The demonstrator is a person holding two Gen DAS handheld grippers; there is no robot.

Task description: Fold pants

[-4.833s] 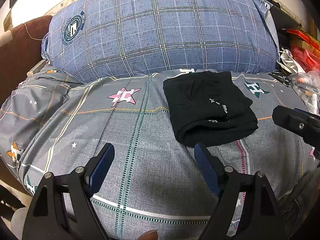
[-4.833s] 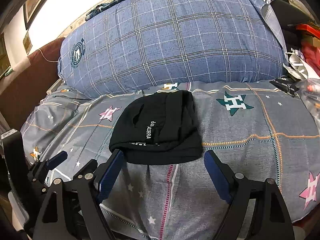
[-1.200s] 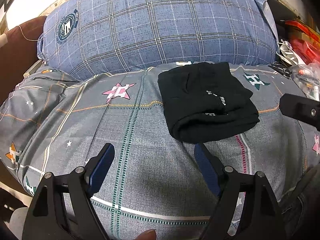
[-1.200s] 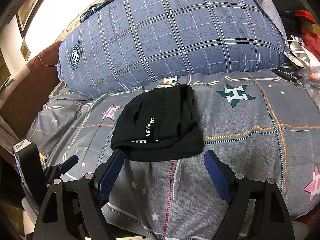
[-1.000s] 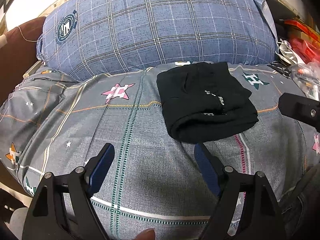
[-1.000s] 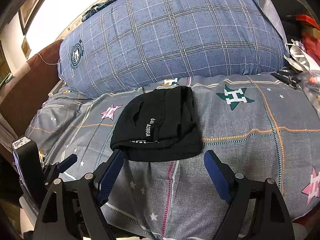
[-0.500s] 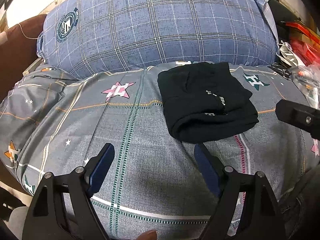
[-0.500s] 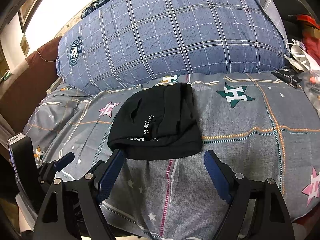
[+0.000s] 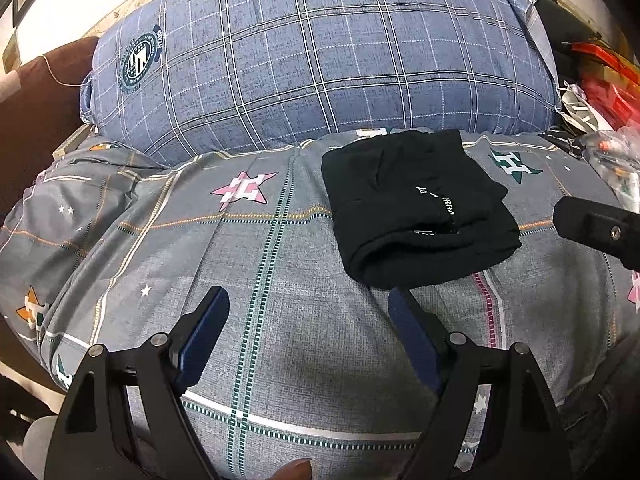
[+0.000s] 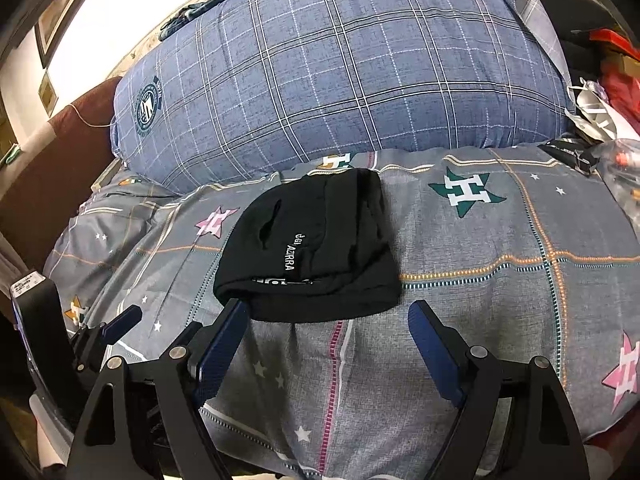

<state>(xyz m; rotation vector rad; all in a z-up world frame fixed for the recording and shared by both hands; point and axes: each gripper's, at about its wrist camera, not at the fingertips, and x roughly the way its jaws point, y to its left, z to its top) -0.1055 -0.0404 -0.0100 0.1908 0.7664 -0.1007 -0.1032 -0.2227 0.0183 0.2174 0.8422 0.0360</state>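
Grey star-print bed (image 9: 280, 360) carrying folded black pants (image 9: 416, 204) before blue plaid pillow (image 9: 320, 60); left gripper (image 9: 308, 304) and right gripper (image 10: 324, 316) fingers spread, empty.

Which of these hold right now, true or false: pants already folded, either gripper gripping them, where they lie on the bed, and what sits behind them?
1. The black pants lie folded into a compact bundle on the grey star-print bedspread. True.
2. The right gripper is clamped on the pants. False: its jaws stand open, just short of the bundle's near edge, with nothing between them.
3. The left gripper is open and empty. True.
4. The pants rest on top of the blue plaid pillow. False: they lie on the bedspread in front of it.
5. White lettering shows on the pants. True.
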